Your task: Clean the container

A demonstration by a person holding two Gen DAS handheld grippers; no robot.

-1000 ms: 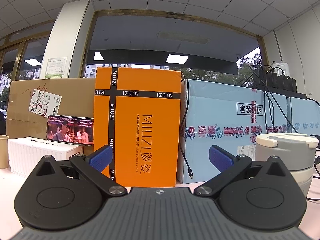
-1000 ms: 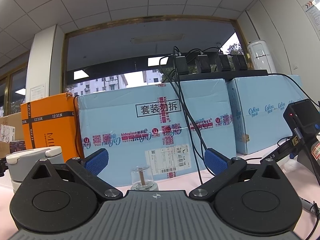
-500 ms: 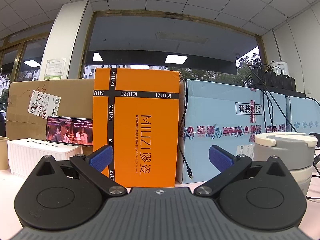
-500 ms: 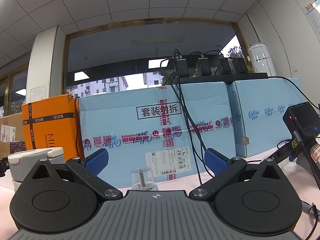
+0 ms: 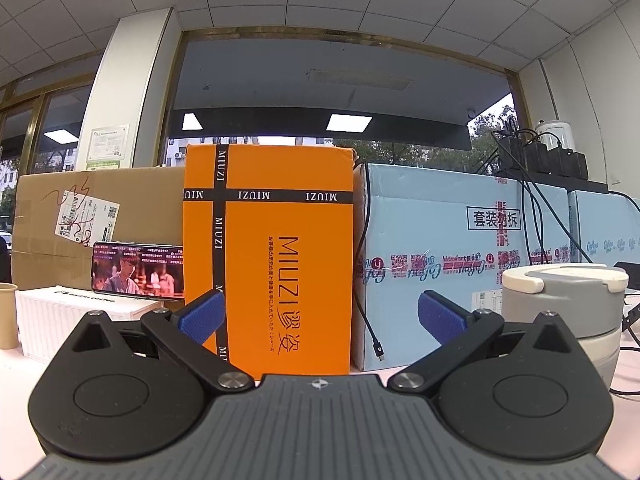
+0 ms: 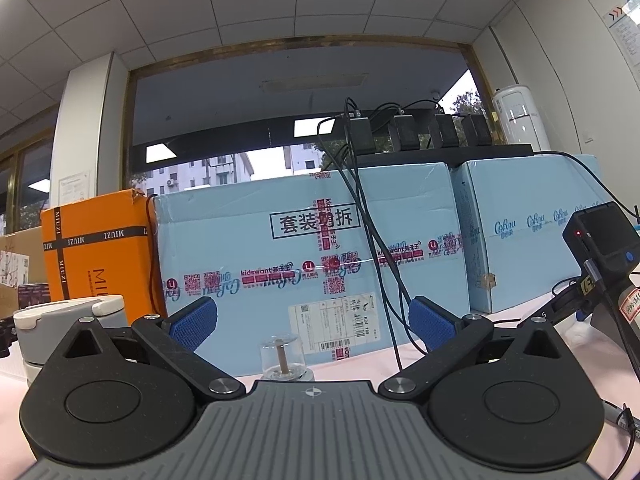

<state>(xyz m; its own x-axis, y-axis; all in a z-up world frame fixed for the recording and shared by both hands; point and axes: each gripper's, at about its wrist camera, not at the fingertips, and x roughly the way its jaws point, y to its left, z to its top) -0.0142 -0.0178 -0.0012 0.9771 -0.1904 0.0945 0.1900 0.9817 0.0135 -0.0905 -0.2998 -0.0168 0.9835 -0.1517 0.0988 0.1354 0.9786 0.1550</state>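
A round grey container with a white clip-on lid (image 5: pixel 564 304) stands on the pale table at the right of the left wrist view; the same container (image 6: pixel 68 320) shows at the left of the right wrist view. My left gripper (image 5: pixel 320 318) is open and holds nothing, facing an orange box, with the container off to its right. My right gripper (image 6: pixel 312 322) is open too, with nothing between its blue pads (image 6: pixel 194 326). A small clear glass jar with a stick inside (image 6: pixel 282 362) stands just ahead of it, low between the fingers.
A wall of boxes closes the far side: a brown carton (image 5: pixel 100 224), an orange MIUZI box (image 5: pixel 272 256) and light blue cartons (image 6: pixel 304 264). A phone playing video (image 5: pixel 138 268) leans on a white box (image 5: pixel 76 320). Cables (image 6: pixel 384 280) hang down; a black device (image 6: pixel 604 248) stands at right.
Both views have drifted very slightly; the boxes sit a touch lower in frame. Both grippers stay open and nothing has been grasped.
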